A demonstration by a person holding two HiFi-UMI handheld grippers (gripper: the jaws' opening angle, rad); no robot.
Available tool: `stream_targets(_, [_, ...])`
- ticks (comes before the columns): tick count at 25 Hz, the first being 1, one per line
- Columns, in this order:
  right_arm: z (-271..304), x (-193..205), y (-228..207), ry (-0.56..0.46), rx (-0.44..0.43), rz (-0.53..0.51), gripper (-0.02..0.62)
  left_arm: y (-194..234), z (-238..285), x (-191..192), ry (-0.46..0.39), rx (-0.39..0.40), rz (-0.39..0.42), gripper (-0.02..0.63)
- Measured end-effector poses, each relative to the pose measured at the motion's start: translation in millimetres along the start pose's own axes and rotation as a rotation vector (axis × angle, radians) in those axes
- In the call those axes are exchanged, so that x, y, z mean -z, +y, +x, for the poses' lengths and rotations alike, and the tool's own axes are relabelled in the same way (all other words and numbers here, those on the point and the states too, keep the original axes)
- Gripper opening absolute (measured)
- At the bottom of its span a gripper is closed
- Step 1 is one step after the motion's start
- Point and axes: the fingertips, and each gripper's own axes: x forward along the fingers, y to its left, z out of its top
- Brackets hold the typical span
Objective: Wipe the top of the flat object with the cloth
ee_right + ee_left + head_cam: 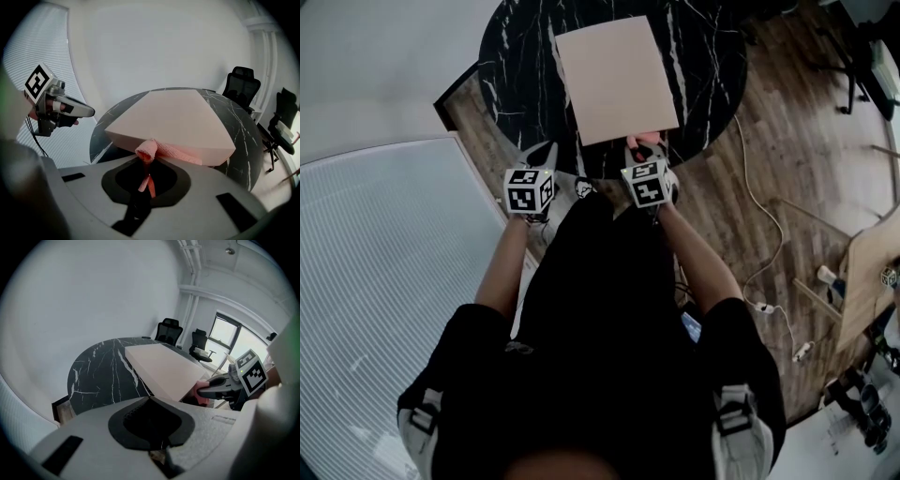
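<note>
One cloth (149, 151) is pinched by the fingers of the right gripper (146, 186) at the near short edge of the flat object (616, 77), whose length runs away across the desk (520, 56); the left gripper (159, 448) is held empty, fingers pressed together.

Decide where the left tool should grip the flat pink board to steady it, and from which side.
Probably its near-left corner, entered level from the person's side: the board lies flat on the table, so only its edge offers a bite, and the cloth occupies the near-right.

Head view: cloth (641, 141) mostly hidden under right gripper (647, 152); table (514, 66) far rim cut off by top edge.
</note>
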Motion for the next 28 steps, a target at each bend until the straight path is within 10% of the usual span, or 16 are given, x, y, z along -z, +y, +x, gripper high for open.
stream_targets(28, [44, -23, 107, 0.0, -0.016, -0.022, 0.012, 57, -18, 26, -0.006, 0.098, 0.02, 0.0])
